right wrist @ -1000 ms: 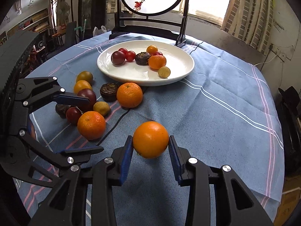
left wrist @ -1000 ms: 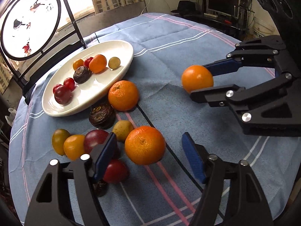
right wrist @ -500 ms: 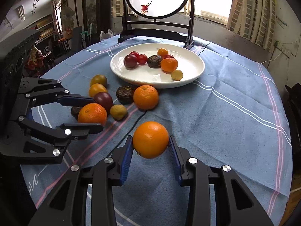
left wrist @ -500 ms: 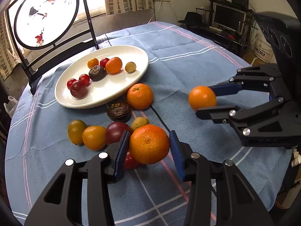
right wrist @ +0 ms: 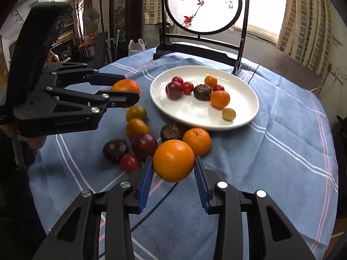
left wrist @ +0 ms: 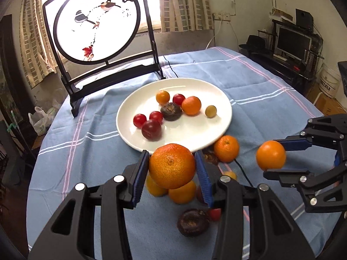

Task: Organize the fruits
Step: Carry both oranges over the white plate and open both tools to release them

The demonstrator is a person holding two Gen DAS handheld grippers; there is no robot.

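My left gripper (left wrist: pixel 171 166) is shut on a large orange (left wrist: pixel 171 165) and holds it above the table, in front of the white plate (left wrist: pixel 216 91). It also shows in the right wrist view (right wrist: pixel 126 92) at the left. My right gripper (right wrist: pixel 173 166) is shut on a smooth orange (right wrist: pixel 173 160), held in the air; it shows in the left wrist view (left wrist: pixel 273 162) at the right. The plate (right wrist: pixel 243 86) holds several small fruits. Loose fruits lie on the cloth in front of it: a tangerine (right wrist: pixel 197 141), a dark plum (right wrist: pixel 144 144), a brown fruit (right wrist: pixel 114 149).
A round painted screen on a black stand (left wrist: pixel 95 21) stands behind the plate. The round table has a blue striped cloth (right wrist: pixel 282 140). A black cable (left wrist: pixel 243 169) runs across it. Furniture and a monitor (left wrist: pixel 292 42) are beyond the table's right side.
My left gripper closed on the large orange among the loose fruits and lifted it toward the plate. My right gripper kept its orange and moved a little nearer the plate.
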